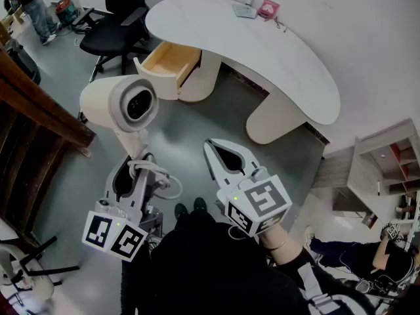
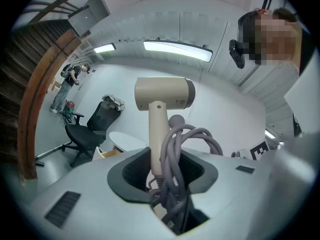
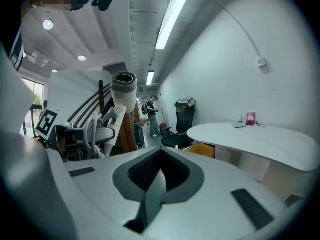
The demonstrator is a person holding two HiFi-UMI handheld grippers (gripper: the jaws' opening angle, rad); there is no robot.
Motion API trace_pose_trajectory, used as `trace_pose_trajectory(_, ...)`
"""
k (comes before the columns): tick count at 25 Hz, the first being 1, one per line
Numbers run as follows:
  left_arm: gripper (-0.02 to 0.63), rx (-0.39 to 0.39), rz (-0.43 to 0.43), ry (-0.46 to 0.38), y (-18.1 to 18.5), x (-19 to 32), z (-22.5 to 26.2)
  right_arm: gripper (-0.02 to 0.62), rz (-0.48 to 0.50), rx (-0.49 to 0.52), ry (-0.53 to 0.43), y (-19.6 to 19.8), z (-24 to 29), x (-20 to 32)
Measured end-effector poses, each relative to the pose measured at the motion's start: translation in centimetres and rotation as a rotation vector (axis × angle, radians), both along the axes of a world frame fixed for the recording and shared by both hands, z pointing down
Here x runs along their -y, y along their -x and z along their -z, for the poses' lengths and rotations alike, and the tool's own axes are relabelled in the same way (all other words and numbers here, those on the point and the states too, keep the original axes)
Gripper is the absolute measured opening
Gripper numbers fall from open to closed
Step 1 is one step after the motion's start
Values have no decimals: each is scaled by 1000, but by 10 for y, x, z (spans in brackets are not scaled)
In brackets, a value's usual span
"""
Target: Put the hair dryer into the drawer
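Observation:
The cream hair dryer (image 1: pixel 121 104) stands upright, its nozzle facing the head camera, with its handle and a bundled grey cord (image 2: pixel 182 149) between the jaws of my left gripper (image 1: pixel 134 161), which is shut on it. In the left gripper view the hair dryer (image 2: pixel 162 94) rises straight out of the left gripper (image 2: pixel 162 170). My right gripper (image 1: pixel 215 148) hovers beside it on the right, shut and empty. The open wooden drawer (image 1: pixel 169 61) sticks out of the white desk (image 1: pixel 289 64) further ahead. The right gripper view shows the hair dryer (image 3: pixel 123 91) at left and the drawer (image 3: pixel 202 149) ahead.
A black office chair (image 1: pixel 118 25) stands left of the drawer. A dark wooden stair rail (image 1: pixel 39 117) runs along the left. Small items (image 1: pixel 257 8) lie on the desk's far end. Shelving (image 1: pixel 384 169) is at right, and people are at the far left and lower right.

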State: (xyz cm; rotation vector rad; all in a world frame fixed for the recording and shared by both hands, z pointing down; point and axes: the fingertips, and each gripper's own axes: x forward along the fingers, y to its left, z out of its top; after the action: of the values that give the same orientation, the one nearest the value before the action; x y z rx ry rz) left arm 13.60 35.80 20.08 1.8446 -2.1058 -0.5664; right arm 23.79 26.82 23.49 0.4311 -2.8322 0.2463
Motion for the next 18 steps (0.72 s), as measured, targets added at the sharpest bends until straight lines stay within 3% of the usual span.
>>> trace_pose_trajectory(18,153,-20,36,47,-9,16,-19,2,-24,9,13,-19,-15,22)
